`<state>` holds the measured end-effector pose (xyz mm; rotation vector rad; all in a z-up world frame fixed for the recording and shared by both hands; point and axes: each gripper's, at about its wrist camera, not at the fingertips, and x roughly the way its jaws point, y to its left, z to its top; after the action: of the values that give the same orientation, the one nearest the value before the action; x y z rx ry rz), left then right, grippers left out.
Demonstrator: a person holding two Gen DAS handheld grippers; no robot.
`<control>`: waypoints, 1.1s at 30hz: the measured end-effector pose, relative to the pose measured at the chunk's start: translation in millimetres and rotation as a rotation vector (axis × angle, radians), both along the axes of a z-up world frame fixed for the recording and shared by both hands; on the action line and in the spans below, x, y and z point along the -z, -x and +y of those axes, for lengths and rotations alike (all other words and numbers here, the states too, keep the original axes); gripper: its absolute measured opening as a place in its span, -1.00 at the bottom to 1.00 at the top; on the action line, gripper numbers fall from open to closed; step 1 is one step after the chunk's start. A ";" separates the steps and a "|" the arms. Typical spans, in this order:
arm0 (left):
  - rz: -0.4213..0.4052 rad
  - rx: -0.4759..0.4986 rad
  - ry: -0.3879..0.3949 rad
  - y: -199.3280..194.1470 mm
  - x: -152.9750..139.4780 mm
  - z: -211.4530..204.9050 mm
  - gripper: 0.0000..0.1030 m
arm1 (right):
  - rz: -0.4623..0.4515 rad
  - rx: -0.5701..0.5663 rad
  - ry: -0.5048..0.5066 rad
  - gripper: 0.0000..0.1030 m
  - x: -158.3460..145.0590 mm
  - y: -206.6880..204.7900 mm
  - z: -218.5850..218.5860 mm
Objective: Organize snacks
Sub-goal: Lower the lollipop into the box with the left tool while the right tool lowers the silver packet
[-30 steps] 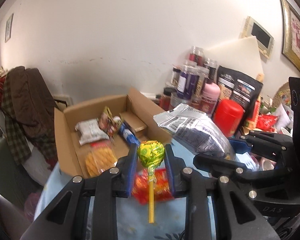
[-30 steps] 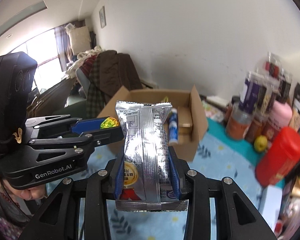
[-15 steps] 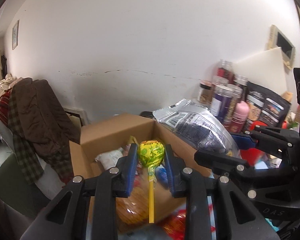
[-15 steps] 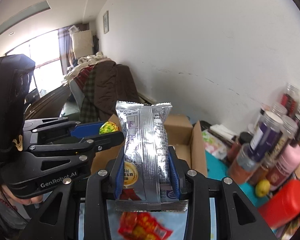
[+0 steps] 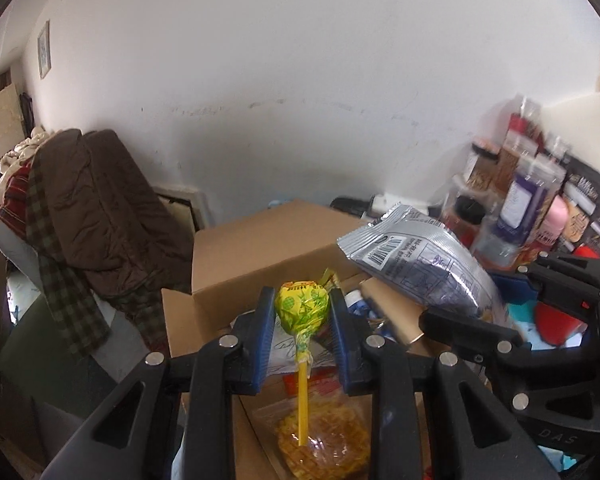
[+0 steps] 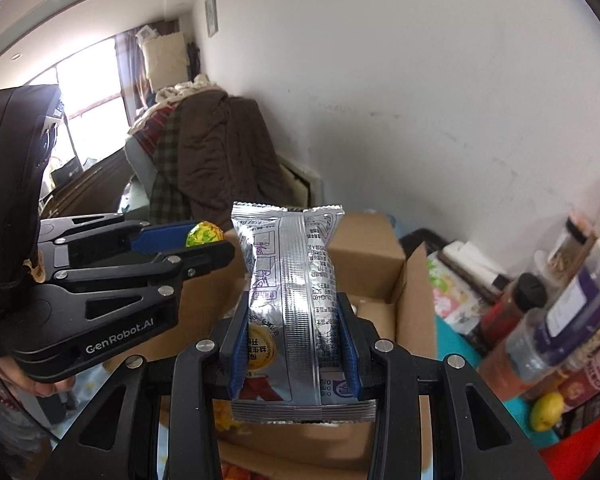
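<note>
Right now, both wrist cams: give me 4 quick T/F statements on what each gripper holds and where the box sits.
1. The left gripper is shut on a lollipop. True.
2. The lollipop wrapper is red. False: it is yellow-green.
3. The right gripper holds a silver snack bag. True.
4. The cardboard box is closed. False: its flaps are open, with snacks visible inside.

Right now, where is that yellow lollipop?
The lollipop is pinched between the left tongs, stick pointing down, above the open cardboard box, left of the silver snack bag.
</note>
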<state>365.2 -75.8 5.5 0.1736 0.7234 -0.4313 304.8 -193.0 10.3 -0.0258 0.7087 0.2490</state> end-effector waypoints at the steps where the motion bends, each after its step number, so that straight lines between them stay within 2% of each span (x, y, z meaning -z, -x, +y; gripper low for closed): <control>1: 0.009 -0.003 -0.008 -3.3 3.8 -1.2 -0.49 | 0.009 0.004 0.004 -0.27 3.2 -3.1 -0.2; 6: 0.065 -0.028 -0.044 -21.8 26.0 -4.8 -0.49 | 0.060 0.022 0.007 -0.27 21.3 -17.3 -5.1; 11: 0.082 -0.050 -0.094 -26.6 42.1 -7.9 -0.49 | 0.102 0.038 0.030 -0.27 36.1 -26.0 -7.4; 23: 0.113 -0.088 -0.182 -35.3 61.8 -11.3 -0.49 | 0.177 0.074 0.066 -0.26 61.3 -34.6 -11.6; 28: 0.144 -0.097 -0.186 -37.4 67.0 -12.6 -0.49 | 0.207 0.089 0.067 -0.24 64.1 -35.8 -12.7; 30: 0.149 -0.109 -0.194 -37.8 69.1 -12.0 -0.49 | 0.212 0.094 0.071 -0.17 64.5 -35.2 -13.3; 32: 0.147 -0.124 -0.197 -37.3 69.7 -11.0 -0.47 | 0.208 0.108 0.093 0.10 63.2 -33.3 -13.1; 33: 0.142 -0.130 -0.199 -36.6 69.3 -10.7 -0.45 | 0.205 0.113 0.100 0.11 62.4 -32.2 -13.1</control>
<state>401.8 -86.5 -63.8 0.2837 0.9119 -0.2486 337.0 -206.1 -52.1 -0.0558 0.9233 0.1088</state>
